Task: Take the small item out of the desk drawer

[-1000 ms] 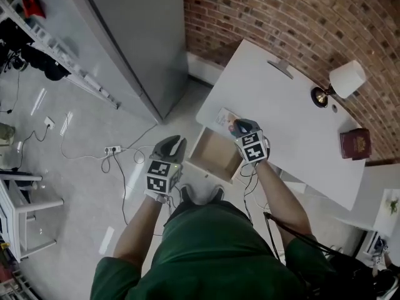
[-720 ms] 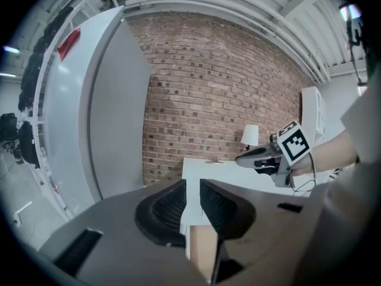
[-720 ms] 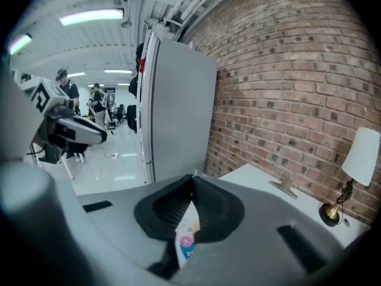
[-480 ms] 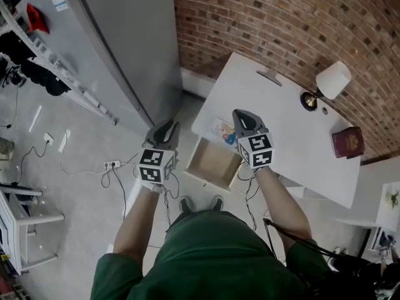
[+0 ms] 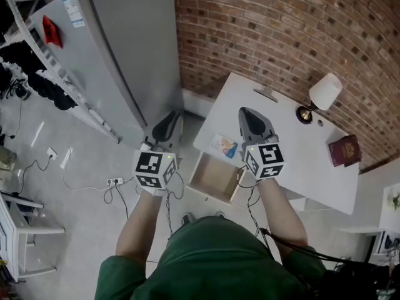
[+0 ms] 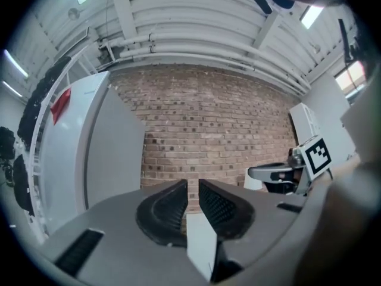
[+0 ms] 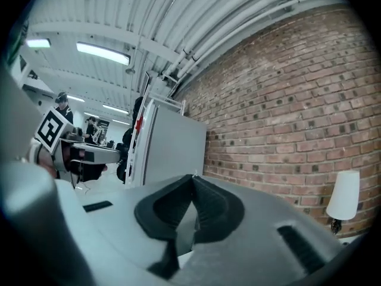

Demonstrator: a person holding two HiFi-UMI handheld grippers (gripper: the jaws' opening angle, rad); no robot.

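A small colourful packet (image 5: 224,145) lies flat on the white desk (image 5: 294,161), near its left edge. Just below it the desk drawer (image 5: 214,176) stands pulled out, and its wooden bottom looks bare. My right gripper (image 5: 245,113) hovers over the desk to the right of the packet, shut with nothing in it; in the right gripper view its pads (image 7: 192,180) meet at the tips. My left gripper (image 5: 169,119) hangs over the floor left of the drawer, and a narrow empty gap shows between its fingertips (image 6: 192,186). Both point level at the brick wall.
A white-shaded lamp (image 5: 325,92) and a dark red book (image 5: 344,150) sit on the desk's far right. A tall grey cabinet (image 5: 119,55) stands to the left against the brick wall (image 5: 269,30). A power strip with cables (image 5: 112,182) lies on the floor.
My right gripper has come off the packet, which stays on the desk. Both grippers have risen and swung up from the drawer toward the wall.
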